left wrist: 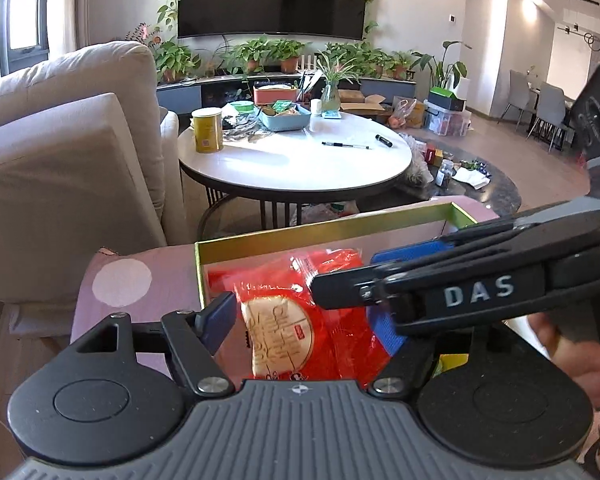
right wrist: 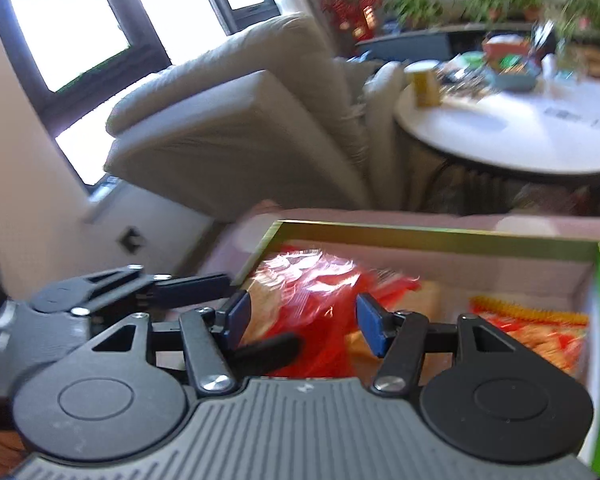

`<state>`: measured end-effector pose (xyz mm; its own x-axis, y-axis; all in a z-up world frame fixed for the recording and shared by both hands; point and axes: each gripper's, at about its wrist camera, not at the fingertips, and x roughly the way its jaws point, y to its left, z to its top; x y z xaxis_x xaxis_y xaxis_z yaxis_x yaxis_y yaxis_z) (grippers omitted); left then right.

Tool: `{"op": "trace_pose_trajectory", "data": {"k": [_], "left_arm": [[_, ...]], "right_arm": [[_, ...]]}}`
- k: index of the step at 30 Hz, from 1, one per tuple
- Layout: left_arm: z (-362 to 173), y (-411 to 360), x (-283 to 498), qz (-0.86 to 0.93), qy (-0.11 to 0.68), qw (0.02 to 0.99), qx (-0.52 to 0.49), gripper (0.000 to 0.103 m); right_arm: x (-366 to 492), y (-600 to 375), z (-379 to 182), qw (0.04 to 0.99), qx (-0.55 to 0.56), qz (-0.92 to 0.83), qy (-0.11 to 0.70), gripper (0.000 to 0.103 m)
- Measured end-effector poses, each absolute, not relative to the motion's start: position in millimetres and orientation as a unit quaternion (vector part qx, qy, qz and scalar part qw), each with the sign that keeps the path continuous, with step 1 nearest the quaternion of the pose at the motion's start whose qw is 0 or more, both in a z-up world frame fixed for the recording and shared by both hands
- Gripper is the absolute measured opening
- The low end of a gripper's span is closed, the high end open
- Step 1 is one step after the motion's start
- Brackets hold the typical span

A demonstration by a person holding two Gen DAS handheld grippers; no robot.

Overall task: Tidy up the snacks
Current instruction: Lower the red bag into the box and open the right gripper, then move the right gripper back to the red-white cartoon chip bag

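Both grippers hang over the green-rimmed box. The left gripper stands half open around the red snack packet lying in the box, its pads not pressing it. The right gripper, crossing just ahead of the left, straddles the same packet with a gap either side. An orange packet lies to its right.

I see a pink cloth-covered surface carrying an open green-rimmed box. Beyond it, the round white table holds a yellow canister, a blue tray, a pen and a marker.
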<state>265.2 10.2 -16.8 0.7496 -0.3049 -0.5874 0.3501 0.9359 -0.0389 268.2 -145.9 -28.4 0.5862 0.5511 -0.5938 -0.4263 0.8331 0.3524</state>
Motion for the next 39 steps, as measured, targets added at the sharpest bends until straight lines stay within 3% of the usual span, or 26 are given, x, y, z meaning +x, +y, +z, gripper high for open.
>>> {"op": "trace_pose_trajectory", "data": {"k": [21, 27, 39], "left_arm": [[22.1, 19.8, 193.7, -0.154, 0.266, 0.951, 0.04, 0.079], [7.5, 33.4, 146.5, -0.145, 0.264, 0.953, 0.015, 0.081], [-52.2, 29.1, 110.3, -0.176, 0.356, 0.918, -0.005, 0.08]], "right_arm": [[213.4, -170.9, 5.1, 0.902, 0.094, 0.272, 0.321, 0.06], [183.5, -179.3, -10.5, 0.886, 0.104, 0.284, 0.35, 0.062], [134.1, -175.8, -55.4, 0.843, 0.181, 0.297, 0.411, 0.062]]}}
